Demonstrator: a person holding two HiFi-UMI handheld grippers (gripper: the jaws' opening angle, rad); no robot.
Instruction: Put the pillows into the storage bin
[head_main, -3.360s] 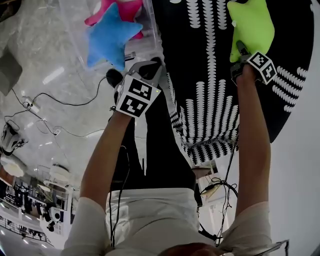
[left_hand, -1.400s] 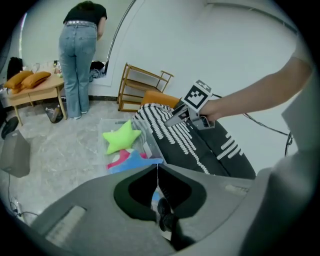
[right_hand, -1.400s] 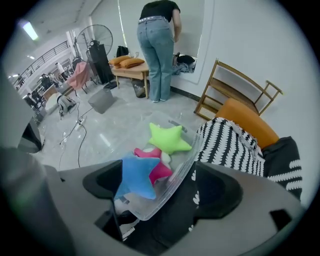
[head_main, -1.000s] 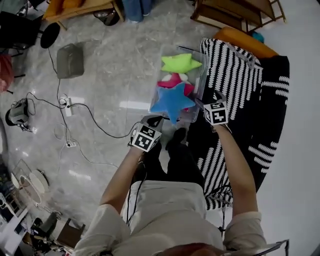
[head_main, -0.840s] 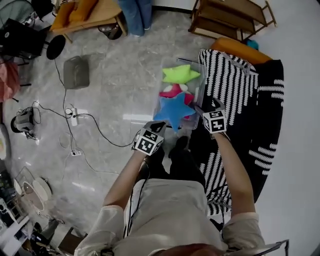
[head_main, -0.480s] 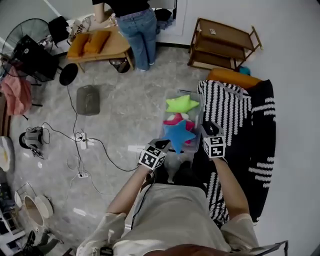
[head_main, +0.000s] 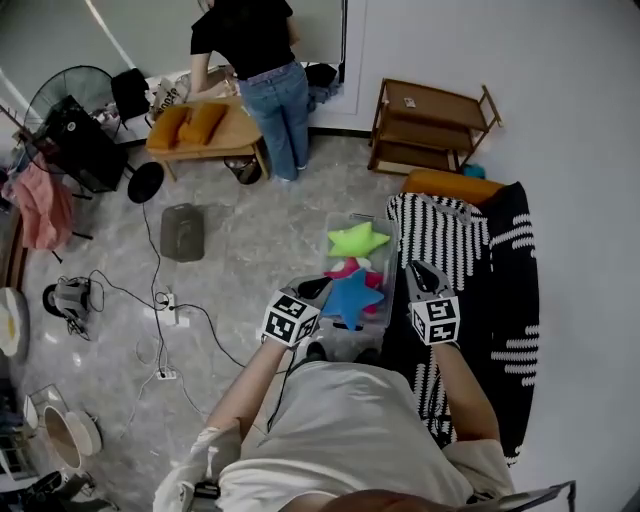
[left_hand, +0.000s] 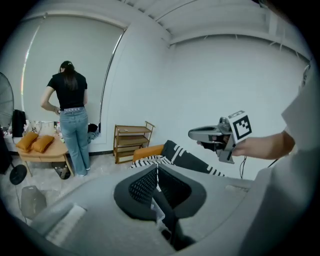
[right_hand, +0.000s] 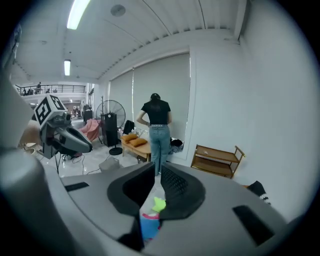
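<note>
The clear storage bin (head_main: 383, 262) stands on the floor far below. Inside it lie a green star pillow (head_main: 358, 240), a pink one (head_main: 342, 268) and a blue star pillow (head_main: 350, 298). My left gripper (head_main: 318, 287) hangs high above the bin's near left corner, shut and empty (left_hand: 157, 169). My right gripper (head_main: 418, 268) hovers above the bin's right side; its jaws have just been closing with nothing between them (right_hand: 157, 172). Far below its jaws the green pillow (right_hand: 159, 204) and blue pillow (right_hand: 149, 226) show.
A black-and-white striped rug (head_main: 470, 270) lies right of the bin, with an orange cushion (head_main: 448, 185) at its far end. A wooden shelf (head_main: 430, 125) stands beyond. A person (head_main: 250, 60) stands at a low table (head_main: 215, 130). Cables (head_main: 150, 300) cross the floor on the left.
The green pillow, held by my right gripper over the rug earlier, now lies in the bin. Both grippers have risen well above the bin, and the right jaws have closed.
</note>
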